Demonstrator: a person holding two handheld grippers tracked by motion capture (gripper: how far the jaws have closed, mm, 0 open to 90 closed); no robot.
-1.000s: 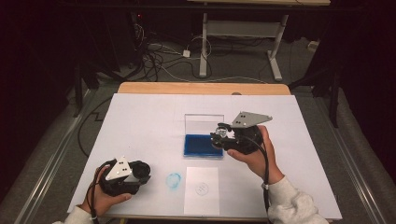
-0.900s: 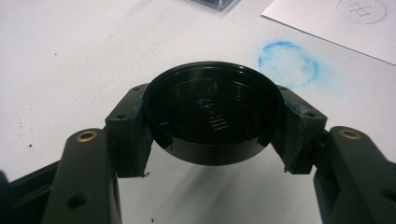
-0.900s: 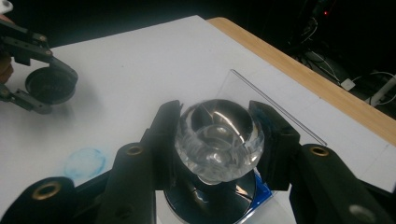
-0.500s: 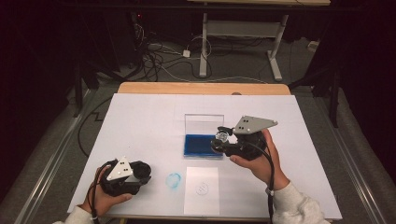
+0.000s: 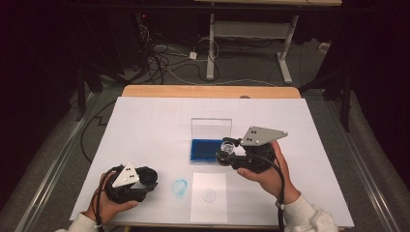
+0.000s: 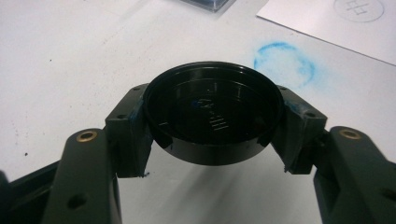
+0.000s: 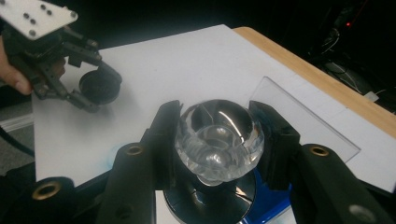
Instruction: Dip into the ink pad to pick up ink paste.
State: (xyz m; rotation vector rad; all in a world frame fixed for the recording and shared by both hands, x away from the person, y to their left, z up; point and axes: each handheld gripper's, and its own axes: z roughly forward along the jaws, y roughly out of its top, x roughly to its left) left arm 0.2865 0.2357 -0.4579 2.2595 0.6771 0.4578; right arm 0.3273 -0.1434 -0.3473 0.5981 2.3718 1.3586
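Note:
My right gripper (image 5: 226, 152) is shut on the clear faceted knob (image 7: 218, 140) of a round stamp (image 5: 226, 146). The stamp's black base (image 7: 210, 198) hangs over the near edge of the blue ink pad (image 5: 203, 150); whether it touches the pad I cannot tell. The pad lies in a clear case whose lid (image 5: 211, 127) stands open behind it. My left gripper (image 5: 150, 180) rests near the front left of the table, shut on a black round cap (image 6: 212, 116) that sits between its pads. In the right gripper view that left gripper (image 7: 95, 91) shows far off with the cap.
A white paper sheet (image 5: 209, 197) with a faint round stamp mark lies at the front centre. A blue ring smudge (image 5: 180, 187) marks the white table cover (image 5: 145, 125) beside it. The wooden table edge (image 5: 208, 91) runs along the back, with cables and a desk frame beyond.
My right hand has drifted a little toward the near side with the stamp still held. The left hand and the cap have stayed put.

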